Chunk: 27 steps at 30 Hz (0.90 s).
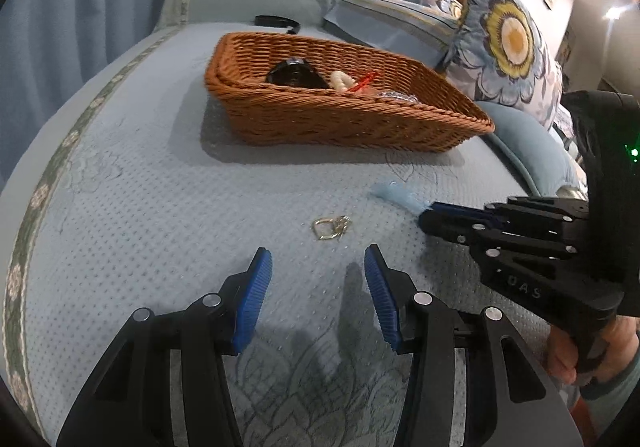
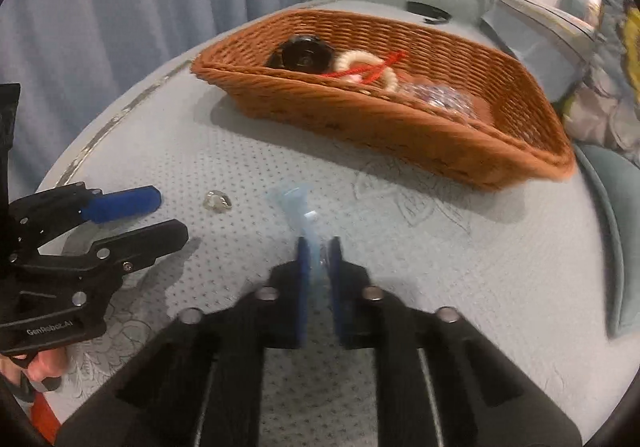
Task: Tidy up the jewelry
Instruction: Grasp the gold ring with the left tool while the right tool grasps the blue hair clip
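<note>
Quilted pale-blue bedspread (image 1: pixel 140 207) carries all items under inspection. At the left of the working area, the left gripper (image 1: pixel 318 287) hangs over the bed with its jaws spread and nothing between them. Just ahead of those jaws, clear of both pads, lies a small gold-coloured ring with a bit of chain (image 1: pixel 330 227), flat on the bedspread and not yet collected. To its right, a small pale-blue clear plastic bag (image 2: pixel 298 207) is pinched between the pressed-together jaws of the right gripper (image 2: pixel 319 247); most of the bag projects forward beyond the tips, apparently resting on or just above the fabric. The bag's contents cannot be made out.

Beyond both grippers, toward the pillows, stands the wicker basket (image 1: pixel 340 127). It already holds a dark round item (image 2: pixel 302 55), a cream bead bracelet with red cord (image 2: pixel 370 67) and a clear sparkly piece (image 2: pixel 436 95).

Judgement on progress: well advanced. Several pieces are stowed; two remain outside the basket, one gripped and one loose. The basket stands well apart from both jaws, so a carry across the bedspread is outstanding for each.
</note>
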Each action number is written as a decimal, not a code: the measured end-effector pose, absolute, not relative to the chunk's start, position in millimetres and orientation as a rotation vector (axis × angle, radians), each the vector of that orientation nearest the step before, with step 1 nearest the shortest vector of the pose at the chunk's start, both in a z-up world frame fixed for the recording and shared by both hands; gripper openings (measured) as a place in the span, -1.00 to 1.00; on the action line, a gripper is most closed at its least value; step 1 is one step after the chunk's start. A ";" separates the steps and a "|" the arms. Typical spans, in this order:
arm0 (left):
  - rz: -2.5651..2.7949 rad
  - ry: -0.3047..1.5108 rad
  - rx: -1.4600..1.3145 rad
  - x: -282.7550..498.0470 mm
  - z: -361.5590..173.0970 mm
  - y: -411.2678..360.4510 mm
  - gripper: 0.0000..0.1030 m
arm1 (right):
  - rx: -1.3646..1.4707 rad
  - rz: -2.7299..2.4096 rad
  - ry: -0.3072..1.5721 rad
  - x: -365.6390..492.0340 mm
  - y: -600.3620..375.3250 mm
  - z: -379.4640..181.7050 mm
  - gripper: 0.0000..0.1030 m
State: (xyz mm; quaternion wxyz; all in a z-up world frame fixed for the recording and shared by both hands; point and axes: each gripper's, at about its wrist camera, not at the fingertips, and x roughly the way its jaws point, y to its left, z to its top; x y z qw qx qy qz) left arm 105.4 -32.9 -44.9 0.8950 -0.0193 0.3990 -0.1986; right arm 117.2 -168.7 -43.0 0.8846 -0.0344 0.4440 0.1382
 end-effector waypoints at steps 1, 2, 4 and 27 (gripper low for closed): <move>-0.423 0.823 -0.030 108.2 -44.1 -35.8 -0.11 | -0.029 0.272 0.935 115.1 -175.7 -43.7 -0.88; -0.435 0.818 -0.019 111.8 -43.3 -39.0 -0.11 | 0.002 0.259 0.939 113.0 -182.3 -44.1 -0.88; -0.453 0.815 -0.002 117.5 -42.8 -44.2 -0.11 | 0.034 0.230 0.939 106.9 -189.4 -43.4 -0.88; -0.502 0.848 0.147 122.4 -51.5 -77.3 -0.33 | 0.068 0.311 0.933 105.3 -196.6 -41.7 -0.54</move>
